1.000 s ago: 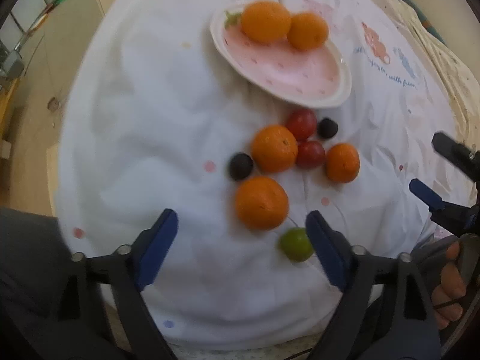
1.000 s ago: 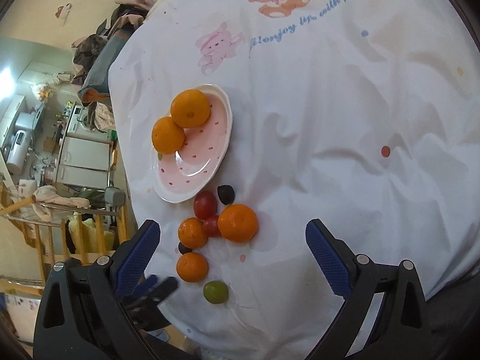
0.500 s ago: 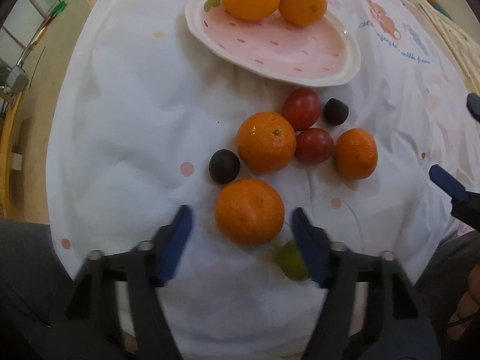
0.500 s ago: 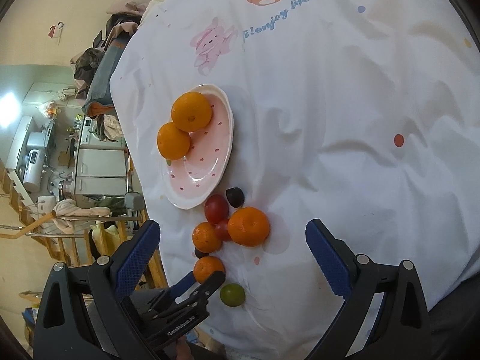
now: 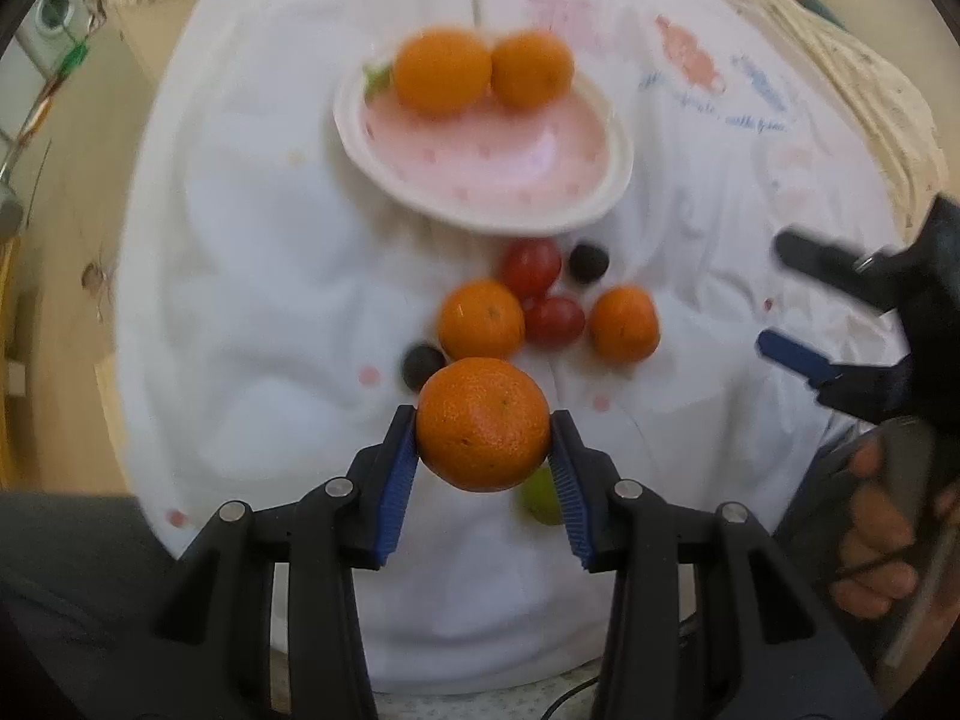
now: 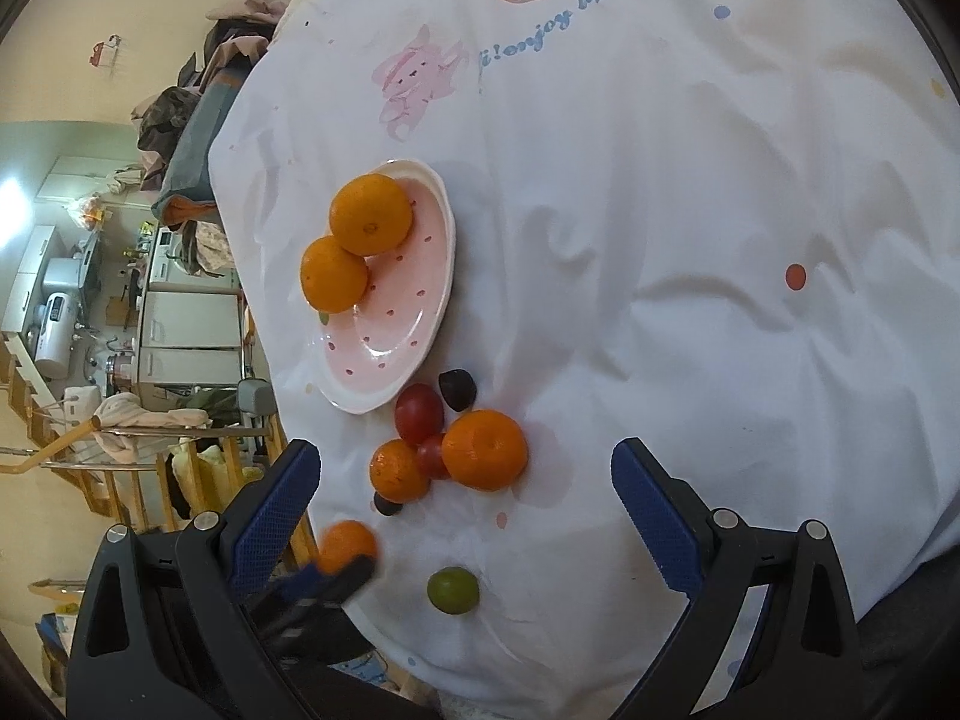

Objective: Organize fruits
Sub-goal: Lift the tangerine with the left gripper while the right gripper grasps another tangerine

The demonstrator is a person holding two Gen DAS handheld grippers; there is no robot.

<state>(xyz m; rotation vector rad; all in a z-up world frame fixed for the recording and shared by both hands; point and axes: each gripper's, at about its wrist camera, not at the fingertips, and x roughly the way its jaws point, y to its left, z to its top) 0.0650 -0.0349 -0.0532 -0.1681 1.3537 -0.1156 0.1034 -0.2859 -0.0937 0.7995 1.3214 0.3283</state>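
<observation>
Orange (image 5: 483, 423) clamped in the left gripper (image 5: 483, 456) jaws, lifted above the cloth; right gripper (image 6: 465, 531) jaws open, idle; next move likely a carry to the pink plate (image 5: 618, 180)

This is looking like a lived-in home. A white cotton cloth printed with cartoon animals (image 6: 660, 192) is covering the table. Beyond the cloth's far left edge, a heap of crumpled clothes (image 6: 198, 120) is lying, white kitchen cabinets (image 6: 186, 330) are standing further off, and a wooden stair railing (image 6: 90, 450) is running nearer.
</observation>
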